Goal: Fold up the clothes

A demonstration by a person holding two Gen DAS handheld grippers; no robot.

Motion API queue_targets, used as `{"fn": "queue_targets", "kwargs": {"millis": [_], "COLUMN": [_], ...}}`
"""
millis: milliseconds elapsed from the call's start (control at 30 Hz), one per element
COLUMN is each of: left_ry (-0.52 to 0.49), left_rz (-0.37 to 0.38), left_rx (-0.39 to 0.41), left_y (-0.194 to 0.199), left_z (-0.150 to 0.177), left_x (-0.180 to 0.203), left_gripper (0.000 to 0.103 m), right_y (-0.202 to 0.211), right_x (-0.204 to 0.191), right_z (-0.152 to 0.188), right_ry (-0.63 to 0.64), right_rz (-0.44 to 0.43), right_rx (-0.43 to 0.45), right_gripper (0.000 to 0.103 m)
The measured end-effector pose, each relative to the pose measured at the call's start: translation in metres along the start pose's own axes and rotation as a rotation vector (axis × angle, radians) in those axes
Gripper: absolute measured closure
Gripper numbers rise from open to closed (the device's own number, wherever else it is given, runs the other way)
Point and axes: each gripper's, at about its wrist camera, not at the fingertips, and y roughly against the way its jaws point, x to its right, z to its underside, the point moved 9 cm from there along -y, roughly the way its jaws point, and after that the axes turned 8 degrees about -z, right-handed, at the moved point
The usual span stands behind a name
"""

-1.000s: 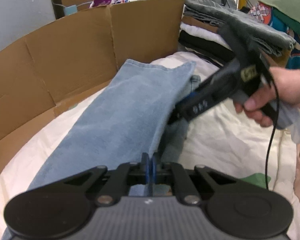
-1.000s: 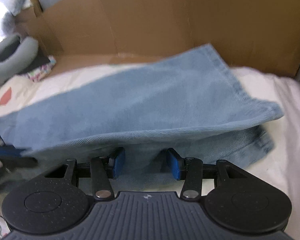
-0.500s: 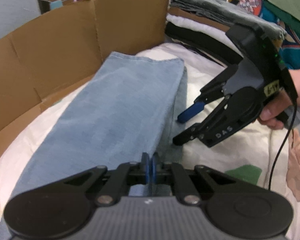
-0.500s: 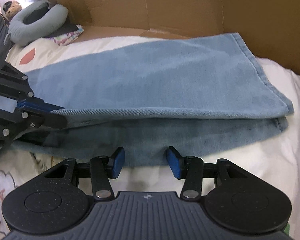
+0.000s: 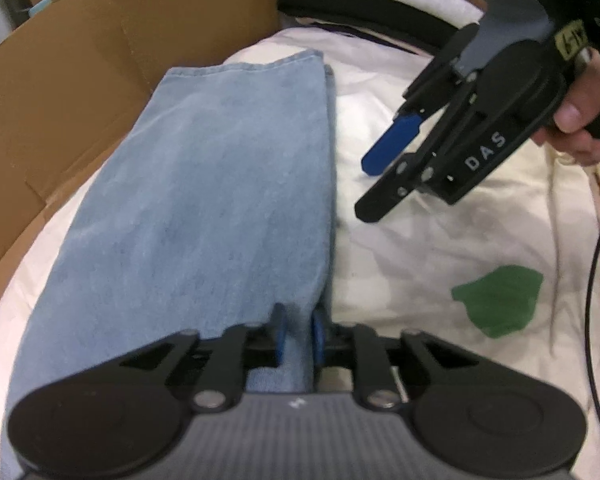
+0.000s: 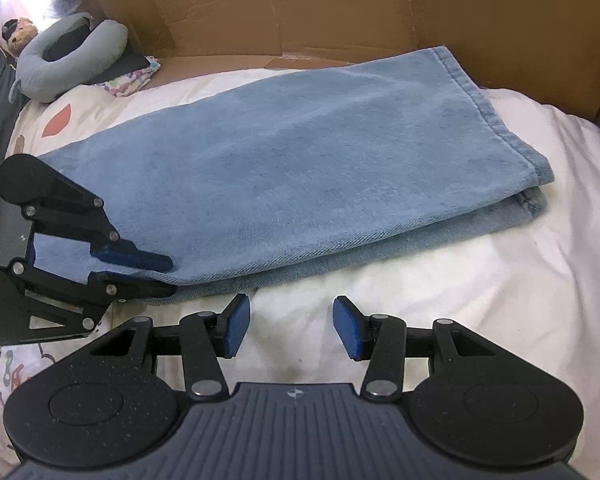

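Folded light-blue jeans (image 5: pixel 204 200) lie flat on the white bedsheet (image 5: pixel 420 260), one leg stacked on the other. My left gripper (image 5: pixel 298 334) sits at their near end with its blue pads slightly apart, the top layer's edge lying loosely between them. The right wrist view shows the jeans (image 6: pixel 300 160) lengthwise, with the left gripper (image 6: pixel 168 276) at their left end, one finger above the edge and one below. My right gripper (image 6: pixel 290 330) is open and empty, just off the jeans' long edge. In the left wrist view the right gripper (image 5: pixel 364 190) hovers beside the jeans, held by a hand (image 5: pixel 580 124).
A cardboard wall (image 6: pixel 340 12) stands along the far side of the bed. A stack of folded clothes (image 5: pixel 380 4) sits past the jeans' end. A grey neck pillow (image 6: pixel 68 56) and a small toy lie at the far left. The sheet has a green print (image 5: pixel 500 300).
My right gripper has pulled back off the jeans' edge and away to the side, staying open. The top leg has settled flat. My left gripper's pads have parted slightly.
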Motion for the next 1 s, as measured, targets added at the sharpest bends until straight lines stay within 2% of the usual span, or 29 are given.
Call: {"fn": "queue_targets", "kwargs": {"millis": [33, 67, 167, 267, 467, 867, 1000], "left_ry": [0.011, 0.027, 0.056, 0.078, 0.143, 0.267, 0.332], "left_rz": [0.000, 0.000, 0.000, -0.006, -0.062, -0.140, -0.176], "left_rx": [0.000, 0.000, -0.005, 0.003, -0.014, -0.081, -0.069], "left_y": [0.004, 0.008, 0.021, 0.037, 0.057, 0.067, 0.071], "left_z": [0.001, 0.003, 0.008, 0.015, 0.037, 0.105, 0.113], "left_x": [-0.002, -0.005, -0.007, -0.011, -0.022, -0.024, -0.034], "left_gripper": [0.061, 0.053, 0.049, 0.037, 0.031, 0.030, 0.032], "right_y": [0.002, 0.004, 0.010, 0.014, 0.011, -0.011, -0.020], "right_x": [0.000, 0.000, -0.002, -0.005, -0.022, -0.079, -0.095], "right_z": [0.000, 0.000, -0.001, -0.003, -0.005, 0.001, 0.004], "right_ry": [0.001, 0.001, 0.002, 0.007, 0.030, 0.128, 0.142], "right_rz": [-0.001, -0.003, -0.008, -0.013, -0.046, -0.132, -0.159], "right_rx": [0.004, 0.008, 0.020, 0.025, 0.021, -0.050, -0.072], "right_gripper": [0.050, 0.050, 0.050, 0.050, 0.050, 0.050, 0.050]}}
